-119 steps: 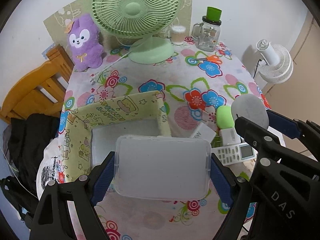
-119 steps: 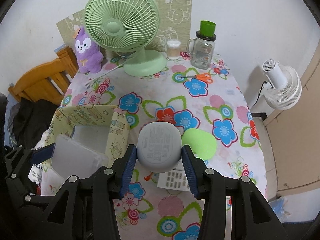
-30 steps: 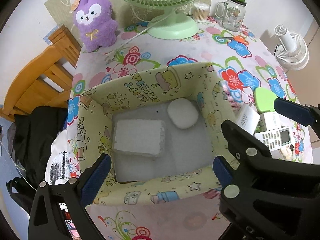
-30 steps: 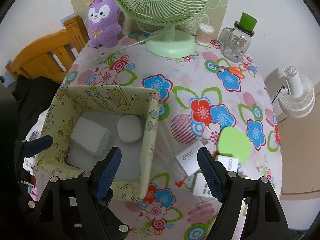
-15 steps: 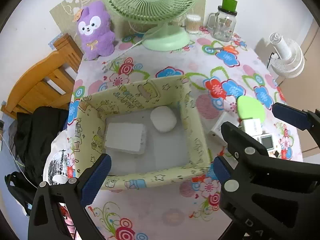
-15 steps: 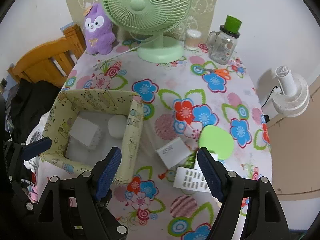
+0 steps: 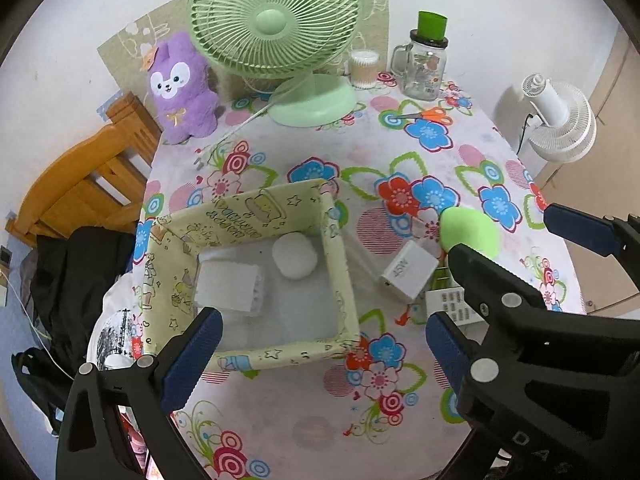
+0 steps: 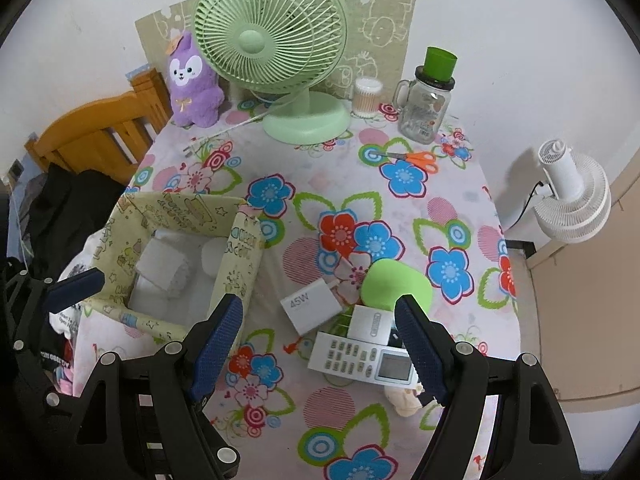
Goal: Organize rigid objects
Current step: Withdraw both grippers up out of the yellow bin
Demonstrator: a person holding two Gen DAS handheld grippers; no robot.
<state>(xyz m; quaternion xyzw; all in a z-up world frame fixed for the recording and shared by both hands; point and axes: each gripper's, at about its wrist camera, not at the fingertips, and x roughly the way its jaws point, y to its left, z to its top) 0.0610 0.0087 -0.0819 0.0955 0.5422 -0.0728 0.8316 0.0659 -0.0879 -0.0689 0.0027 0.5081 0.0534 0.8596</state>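
Observation:
A yellow printed fabric bin [image 7: 335, 248] stands at the table's left side. A white lidded box [image 7: 230, 286] and a white rounded case [image 7: 295, 254] lie in it. My left gripper [image 7: 320, 354] hangs open above the bin's near wall, with nothing in it. Right of the bin lie a white 45W charger [image 8: 310, 306], a green oval case [image 8: 396, 284], a small white box [image 8: 370, 322] and a white remote [image 8: 364, 358]. My right gripper [image 8: 318, 324] hangs open and empty over the charger and small box. The bin [image 8: 240, 264] lies to its left.
At the back stand a green desk fan [image 8: 272, 48], a purple plush toy [image 8: 192, 80], a cotton-swab pot [image 8: 366, 96] and a glass jar [image 8: 426, 108]. Orange scissors [image 8: 414, 158] lie near the jar. A wooden chair [image 7: 80, 184] and dark clothes stand left, a white fan [image 8: 568, 200] right.
Four seconds ago each gripper held a white item; both items now lie in the bin. Over the last second both grippers have drawn back and up, still open.

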